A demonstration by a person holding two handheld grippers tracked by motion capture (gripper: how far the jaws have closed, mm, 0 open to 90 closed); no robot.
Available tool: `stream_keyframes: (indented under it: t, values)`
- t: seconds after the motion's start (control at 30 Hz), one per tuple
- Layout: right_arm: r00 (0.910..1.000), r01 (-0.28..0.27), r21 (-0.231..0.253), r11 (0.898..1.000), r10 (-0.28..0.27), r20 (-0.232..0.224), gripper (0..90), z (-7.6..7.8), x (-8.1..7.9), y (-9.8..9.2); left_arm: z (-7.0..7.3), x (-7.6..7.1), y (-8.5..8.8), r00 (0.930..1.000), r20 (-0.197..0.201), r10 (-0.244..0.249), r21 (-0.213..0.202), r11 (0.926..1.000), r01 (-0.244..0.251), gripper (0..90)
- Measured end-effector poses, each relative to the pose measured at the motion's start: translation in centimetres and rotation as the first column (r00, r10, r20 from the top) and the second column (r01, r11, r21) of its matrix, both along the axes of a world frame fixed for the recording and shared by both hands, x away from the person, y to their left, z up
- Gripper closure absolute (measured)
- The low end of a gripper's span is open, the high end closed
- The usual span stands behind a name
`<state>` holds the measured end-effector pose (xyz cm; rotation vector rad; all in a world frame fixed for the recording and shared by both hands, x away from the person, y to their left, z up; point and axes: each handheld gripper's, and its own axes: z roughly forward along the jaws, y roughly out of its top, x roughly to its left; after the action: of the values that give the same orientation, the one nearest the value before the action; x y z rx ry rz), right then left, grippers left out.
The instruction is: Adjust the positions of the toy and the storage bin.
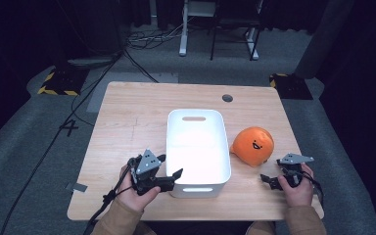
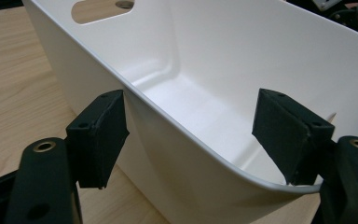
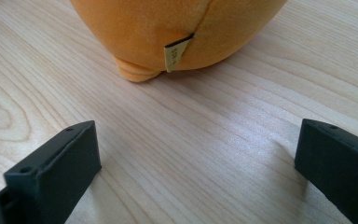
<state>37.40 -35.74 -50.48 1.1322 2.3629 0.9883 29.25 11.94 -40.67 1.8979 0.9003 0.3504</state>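
Centrally on the table (image 1: pixel 127 112) stands the white tub (image 1: pixel 198 147), rigid and light; grip its thin rim. Left gripper (image 2: pixel 191 135) straddles that near rim, jaws half open (no contact). Right gripper (image 3: pixel 196 158), wide open and empty, faces the soft orange toy (image 3: pixel 168 28).

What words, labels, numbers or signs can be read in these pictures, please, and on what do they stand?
"4": marked in dark lines on the grey floor left of the table.
Print on the small tag of the orange plush toy: too blurred to read.
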Motion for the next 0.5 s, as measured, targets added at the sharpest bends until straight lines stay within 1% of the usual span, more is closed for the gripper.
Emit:
stream_keyframes:
  t: [0.1, 0.13, 0.2, 0.3, 0.33, 0.43, 0.5]
  values:
    - [1.0000, 0.000, 0.000, 1.000, 0.000, 0.000, 0.0, 0.0, 0.0, 0.0, 0.1, -0.4, -0.2, 0.9999, -0.005, -0.009, 0.011, 0.9999, 0.009, 25.6]
    - [1.0000, 0.000, 0.000, 1.000, 0.000, 0.000, 0.0, 0.0, 0.0, 0.0, 0.2, -0.6, -0.4, 1.0000, -0.001, -0.010, 0.022, 0.9997, 0.010, 25.6]
    - [1.0000, 0.000, 0.000, 1.000, 0.000, 0.000, 0.0, 0.0, 0.0, 0.0, 0.2, -1.0, -0.6, 0.9999, 0.009, -0.012, 0.030, 0.9995, 0.011, 25.2]
    - [1.0000, 0.000, 0.000, 1.000, 0.000, 0.000, 0.0, 0.0, 0.0, 0.0, 0.3, -1.5, -0.8, 0.9997, 0.013, -0.020, 0.041, 0.9990, 0.019, 24.7]
    - [1.0000, 0.000, 0.000, 1.000, 0.000, 0.000, 0.0, 0.0, 0.0, 0.0, 0.3, -1.7, -0.9, 0.9998, 0.007, -0.020, 0.038, 0.9991, 0.020, 24.7]
    - [1.0000, 0.000, 0.000, 1.000, 0.000, 0.000, 0.0, 0.0, 0.0, 0.0, 0.4, -2.1, -1.0, 0.9996, 0.010, -0.025, 0.056, 0.9981, 0.025, 24.5]
    - [1.0000, 0.000, 0.000, 1.000, 0.000, 0.000, 0.0, 0.0, 0.0, 0.0, 0.4, -2.4, -1.2, 0.9996, 0.009, -0.027, 0.053, 0.9982, 0.026, 23.9]
